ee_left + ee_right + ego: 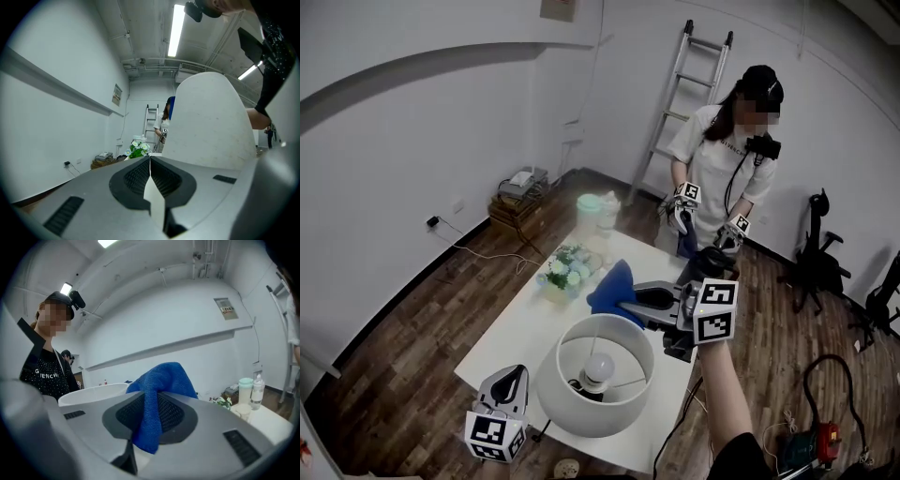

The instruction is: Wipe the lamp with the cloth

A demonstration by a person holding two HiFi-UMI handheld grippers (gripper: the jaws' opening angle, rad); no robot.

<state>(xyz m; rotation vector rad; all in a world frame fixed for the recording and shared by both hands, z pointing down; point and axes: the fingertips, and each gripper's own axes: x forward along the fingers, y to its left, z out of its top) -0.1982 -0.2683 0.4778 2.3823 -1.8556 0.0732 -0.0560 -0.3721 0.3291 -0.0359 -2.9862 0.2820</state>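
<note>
— Blue cloth (161, 378), pinched in the right gripper (151, 404), hangs just beyond the lampshade (581, 398) rim; wiping seems unstarted.
— Left gripper (150, 161), closed empty, beside the lampshade. Next: press cloth onto it.

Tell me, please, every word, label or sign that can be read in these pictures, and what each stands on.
"GIVENCH": white letters on the person's black shirt, the end of the word out of sight.
Wall sign: too small to read.
Print on the other person's white T-shirt: too blurred to read.
</note>
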